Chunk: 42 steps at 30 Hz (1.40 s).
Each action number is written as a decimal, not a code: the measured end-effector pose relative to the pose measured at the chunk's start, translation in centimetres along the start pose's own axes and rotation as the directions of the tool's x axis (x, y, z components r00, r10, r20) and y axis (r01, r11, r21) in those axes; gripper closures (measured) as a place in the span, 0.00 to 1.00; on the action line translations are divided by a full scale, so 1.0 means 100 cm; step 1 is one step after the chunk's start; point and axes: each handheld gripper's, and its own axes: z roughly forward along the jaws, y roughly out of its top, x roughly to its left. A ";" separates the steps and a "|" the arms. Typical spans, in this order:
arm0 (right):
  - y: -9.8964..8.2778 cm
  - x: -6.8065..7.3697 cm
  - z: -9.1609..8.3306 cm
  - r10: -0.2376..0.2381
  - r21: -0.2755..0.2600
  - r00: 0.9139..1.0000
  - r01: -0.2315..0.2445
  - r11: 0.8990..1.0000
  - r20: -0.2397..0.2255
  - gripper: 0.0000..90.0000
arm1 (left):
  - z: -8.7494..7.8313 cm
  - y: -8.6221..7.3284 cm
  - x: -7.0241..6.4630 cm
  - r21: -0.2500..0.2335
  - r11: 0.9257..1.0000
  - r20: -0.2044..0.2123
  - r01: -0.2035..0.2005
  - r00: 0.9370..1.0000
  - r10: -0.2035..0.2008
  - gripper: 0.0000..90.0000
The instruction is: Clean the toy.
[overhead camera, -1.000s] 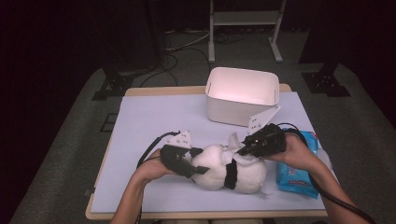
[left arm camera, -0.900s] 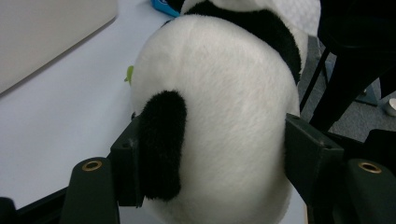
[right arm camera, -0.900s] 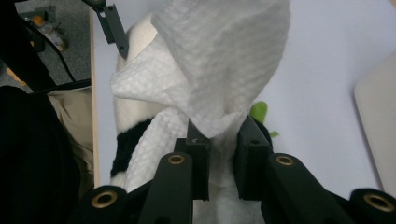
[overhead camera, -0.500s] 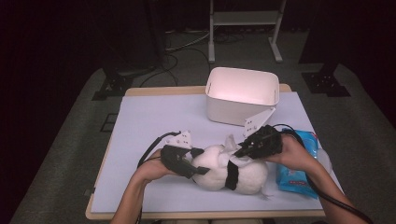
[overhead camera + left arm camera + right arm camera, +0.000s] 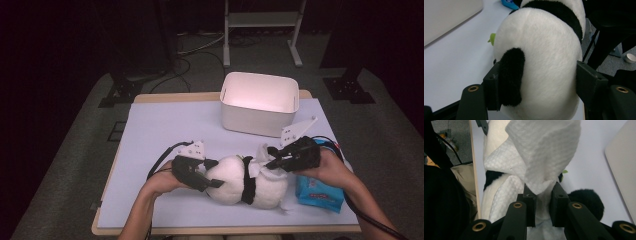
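A black-and-white plush panda (image 5: 232, 186) lies on its side near the table's front edge. My left gripper (image 5: 212, 176) clamps its left end: both pads press into the white fur beside a black limb (image 5: 510, 75). From the right, my right gripper (image 5: 272, 161) is shut on a crumpled white wipe (image 5: 262, 168), which rests against the panda's right half. In the right gripper view the wipe (image 5: 544, 150) stands up out of the closed jaws, and a black furry part of the panda (image 5: 586, 201) sits beside them.
A blue pack of wipes (image 5: 318, 194) lies under my right hand at the table's right front. A white bin (image 5: 259, 103) stands at the back middle. A pale mat (image 5: 165, 130) covers the tabletop. The table's front edge is close to the panda.
My right gripper edged left, then slid back to the right along the panda with the wipe in it. The left gripper and the panda stayed put.
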 end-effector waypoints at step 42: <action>0.044 0.006 0.033 -0.083 0.046 0.996 0.084 0.995 -0.016 0.87 | -0.003 0.007 -0.003 -0.018 1.000 -0.065 -0.021 0.998 0.020 0.44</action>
